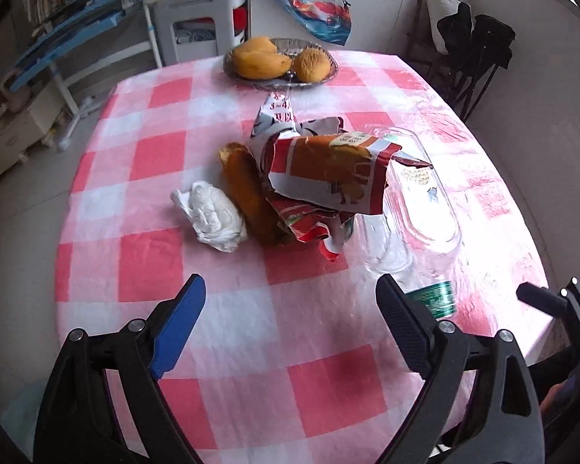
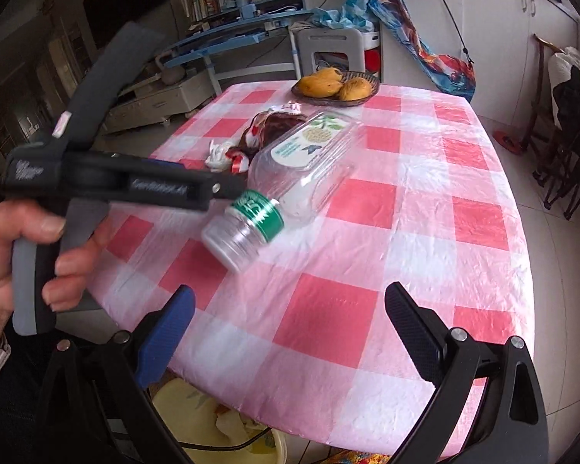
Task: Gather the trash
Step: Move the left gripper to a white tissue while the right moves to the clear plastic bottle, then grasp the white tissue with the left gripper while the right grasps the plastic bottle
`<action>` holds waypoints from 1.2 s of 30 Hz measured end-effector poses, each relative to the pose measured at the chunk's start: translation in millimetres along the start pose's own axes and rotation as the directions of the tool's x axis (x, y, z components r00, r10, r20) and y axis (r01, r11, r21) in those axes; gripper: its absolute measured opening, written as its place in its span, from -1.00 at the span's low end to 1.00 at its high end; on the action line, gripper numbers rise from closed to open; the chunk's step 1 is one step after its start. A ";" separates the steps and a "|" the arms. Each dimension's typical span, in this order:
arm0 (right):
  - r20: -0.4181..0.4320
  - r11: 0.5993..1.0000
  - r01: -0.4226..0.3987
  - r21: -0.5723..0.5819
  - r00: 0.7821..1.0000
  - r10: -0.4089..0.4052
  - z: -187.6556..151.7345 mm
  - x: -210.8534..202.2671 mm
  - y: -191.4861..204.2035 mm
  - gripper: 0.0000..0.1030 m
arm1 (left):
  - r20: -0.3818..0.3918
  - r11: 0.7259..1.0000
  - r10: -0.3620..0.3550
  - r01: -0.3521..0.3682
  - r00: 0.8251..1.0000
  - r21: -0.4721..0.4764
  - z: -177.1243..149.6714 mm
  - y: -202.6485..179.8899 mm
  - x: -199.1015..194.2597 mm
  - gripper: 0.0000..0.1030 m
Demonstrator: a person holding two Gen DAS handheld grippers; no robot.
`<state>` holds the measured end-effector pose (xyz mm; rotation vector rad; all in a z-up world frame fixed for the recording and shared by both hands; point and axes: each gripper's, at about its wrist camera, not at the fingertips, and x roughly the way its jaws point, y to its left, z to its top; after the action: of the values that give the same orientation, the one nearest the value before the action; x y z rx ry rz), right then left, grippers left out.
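Observation:
On the pink checked table lies a pile of trash: a crumpled white tissue, a brown fruit peel, torn red and orange wrappers and a clear plastic bottle on its side with a green neck band. My left gripper is open and empty, short of the pile. My right gripper is open and empty, just short of the bottle, whose open neck points at it. The left gripper's body, held by a hand, shows at left in the right wrist view.
A bowl of mangoes stands at the table's far edge. A yellow bin sits on the floor below the near table edge. Shelves and a white stool stand behind the table; a dark folding chair is at right.

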<state>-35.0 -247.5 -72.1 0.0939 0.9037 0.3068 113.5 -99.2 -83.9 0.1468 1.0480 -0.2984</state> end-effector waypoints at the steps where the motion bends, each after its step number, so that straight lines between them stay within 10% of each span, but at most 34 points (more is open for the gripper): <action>1: 0.009 1.000 -0.001 0.015 1.000 0.001 0.3 -2.0 -3.5 0.83 | 0.010 1.000 0.023 -0.023 1.000 -0.017 1.1 6.2 -2.9 0.69; 7: 0.021 1.000 -0.003 0.024 1.000 0.003 10.8 1.8 -4.0 0.83 | -0.003 0.931 0.104 -0.098 0.995 -0.353 7.8 78.5 3.0 0.69; 17: 0.032 0.999 0.030 -0.044 0.999 -0.028 48.3 40.7 10.9 0.83 | -0.028 0.912 0.273 -0.268 0.962 -0.311 24.8 65.0 39.3 0.69; 22: 0.019 0.998 0.029 -0.059 0.999 -0.028 51.0 59.1 11.7 0.78 | 0.001 0.940 0.164 -0.156 0.987 -0.303 25.9 62.0 41.4 0.01; 26: -0.033 0.998 0.018 -0.066 0.999 -0.021 45.5 66.7 8.4 0.22 | 0.006 0.960 0.083 -0.079 0.997 -0.268 23.7 57.2 37.8 -0.63; 36: -0.136 0.994 -0.010 -0.106 0.991 -0.004 17.6 32.3 -1.6 0.22 | -0.041 0.950 -0.092 0.075 0.995 -0.304 -17.5 79.1 12.1 -0.72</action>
<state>-2.1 -238.5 -86.1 -0.0241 1.0202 0.3666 129.2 -21.5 -104.8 -0.1665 1.1429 -0.2078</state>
